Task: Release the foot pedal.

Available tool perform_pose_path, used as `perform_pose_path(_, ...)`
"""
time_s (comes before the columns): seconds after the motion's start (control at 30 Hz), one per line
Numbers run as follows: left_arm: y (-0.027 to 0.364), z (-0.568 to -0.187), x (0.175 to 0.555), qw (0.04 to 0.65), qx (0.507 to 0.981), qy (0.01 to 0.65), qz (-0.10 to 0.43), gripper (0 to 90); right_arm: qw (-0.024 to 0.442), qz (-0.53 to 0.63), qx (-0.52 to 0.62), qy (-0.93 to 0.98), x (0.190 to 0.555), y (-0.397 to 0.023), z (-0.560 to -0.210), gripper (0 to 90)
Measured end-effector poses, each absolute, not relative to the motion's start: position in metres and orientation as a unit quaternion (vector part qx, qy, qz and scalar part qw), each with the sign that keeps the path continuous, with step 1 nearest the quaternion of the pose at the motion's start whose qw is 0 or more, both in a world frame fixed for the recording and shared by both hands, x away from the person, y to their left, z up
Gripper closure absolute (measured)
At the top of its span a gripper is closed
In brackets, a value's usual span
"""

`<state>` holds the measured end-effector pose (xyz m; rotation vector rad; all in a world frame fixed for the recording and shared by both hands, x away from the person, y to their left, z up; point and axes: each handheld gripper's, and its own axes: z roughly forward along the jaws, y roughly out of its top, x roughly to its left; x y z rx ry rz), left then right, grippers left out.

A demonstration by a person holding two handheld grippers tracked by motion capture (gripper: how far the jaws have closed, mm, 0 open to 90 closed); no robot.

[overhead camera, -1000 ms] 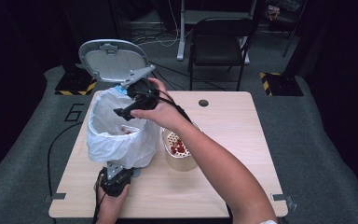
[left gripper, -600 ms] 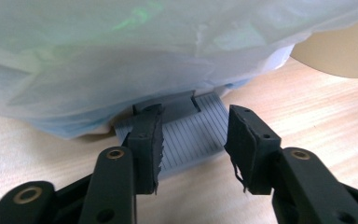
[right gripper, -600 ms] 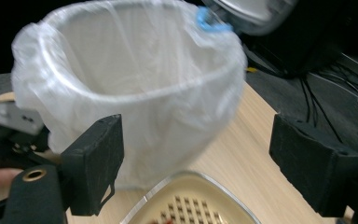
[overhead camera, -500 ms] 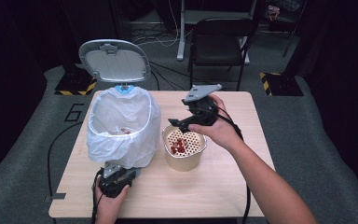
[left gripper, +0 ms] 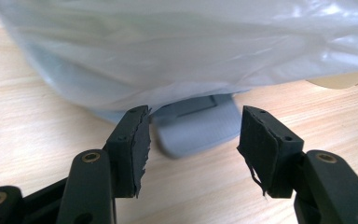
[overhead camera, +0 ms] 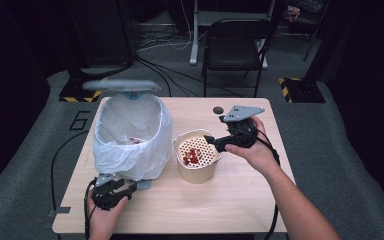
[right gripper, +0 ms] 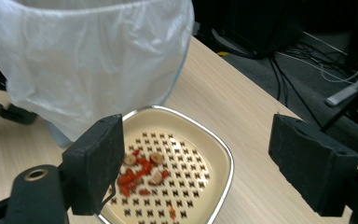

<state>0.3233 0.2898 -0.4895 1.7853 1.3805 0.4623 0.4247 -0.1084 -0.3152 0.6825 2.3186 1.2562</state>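
A pedal bin [overhead camera: 130, 135] lined with a white bag [right gripper: 88, 60] stands at the table's left, its grey lid [overhead camera: 121, 85] hanging almost level over the rim. My left gripper [overhead camera: 130, 187] [left gripper: 193, 126] lies low at the bin's foot. Its jaws have just been opening, and the grey pedal [left gripper: 198, 130] sits between the tips without being pressed. My right gripper [overhead camera: 212, 141] [right gripper: 205, 161] hovers open over a beige perforated strainer bowl [overhead camera: 196, 156] [right gripper: 200, 154] that holds red and tan food scraps [right gripper: 140, 175]. Nothing is between its pads.
A small dark round object [overhead camera: 218, 109] lies near the table's far edge. A black chair [overhead camera: 235, 45] and floor cables [overhead camera: 155, 47] are behind the table. Bare wood [overhead camera: 220, 205] lies in front of the bowl.
My right hand has swung from above the bin to the right and down over the strainer bowl. The bin's lid has dropped from upright to nearly level.
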Motion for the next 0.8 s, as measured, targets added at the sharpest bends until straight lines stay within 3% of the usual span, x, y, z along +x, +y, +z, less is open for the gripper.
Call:
perform_pose_path(0.37, 0.314, -0.497, 0.323, 0.403, 0.703, 0.554, 0.193, 41.8, 0.220, 0.447, 0.293, 0.816, 0.411, -0.143, -0.354, 21.0)
perform_pose_path(0.8, 0.333, -0.511, 0.330, 0.391, 0.695, 0.569, 0.202, 41.8, 0.215, 0.426, 0.373, 0.796, 0.395, -0.182, -0.425, 22.6)
